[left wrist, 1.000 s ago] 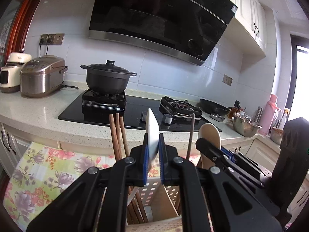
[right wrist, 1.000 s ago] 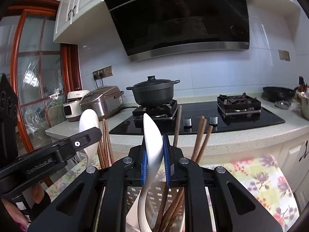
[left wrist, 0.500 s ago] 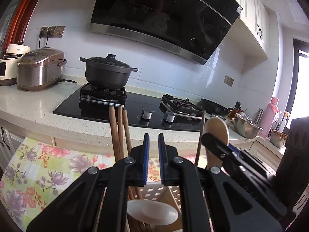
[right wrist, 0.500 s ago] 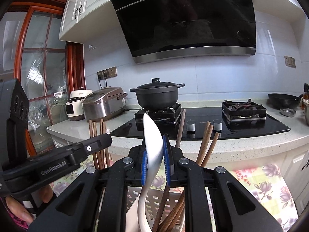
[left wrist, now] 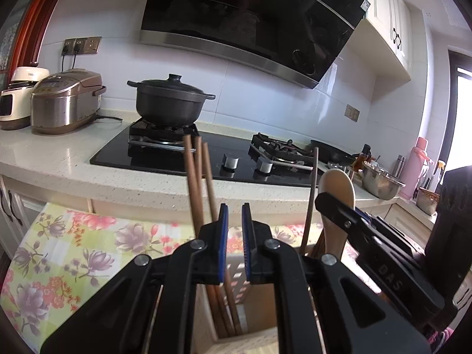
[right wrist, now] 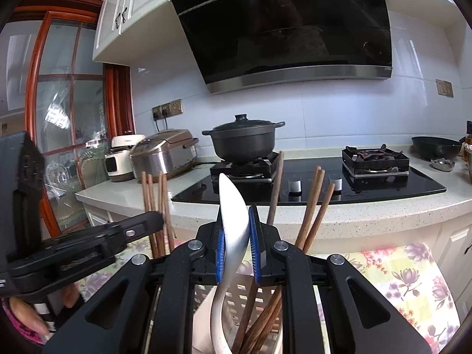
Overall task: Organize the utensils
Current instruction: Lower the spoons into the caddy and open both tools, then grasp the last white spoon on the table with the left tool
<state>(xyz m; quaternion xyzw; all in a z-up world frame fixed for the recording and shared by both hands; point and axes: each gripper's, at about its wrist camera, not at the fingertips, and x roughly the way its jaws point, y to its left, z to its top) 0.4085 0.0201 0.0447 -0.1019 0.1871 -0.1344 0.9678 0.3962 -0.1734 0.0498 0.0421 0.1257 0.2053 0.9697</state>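
Right wrist view: your right gripper (right wrist: pixel 236 242) pinched a white spoon (right wrist: pixel 233 224) above the holder (right wrist: pixel 236 292); chopsticks (right wrist: pixel 312 206) stood inside. Left gripper (left wrist: pixel 234 242) jaws nearly together, empty.

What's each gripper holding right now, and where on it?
Right gripper clamps the white spoon across its bowl, handle down. Left gripper is shut on nothing.

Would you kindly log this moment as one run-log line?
left gripper: shut, empty | right gripper: shut on white spoon | utensil holder: chopsticks inside
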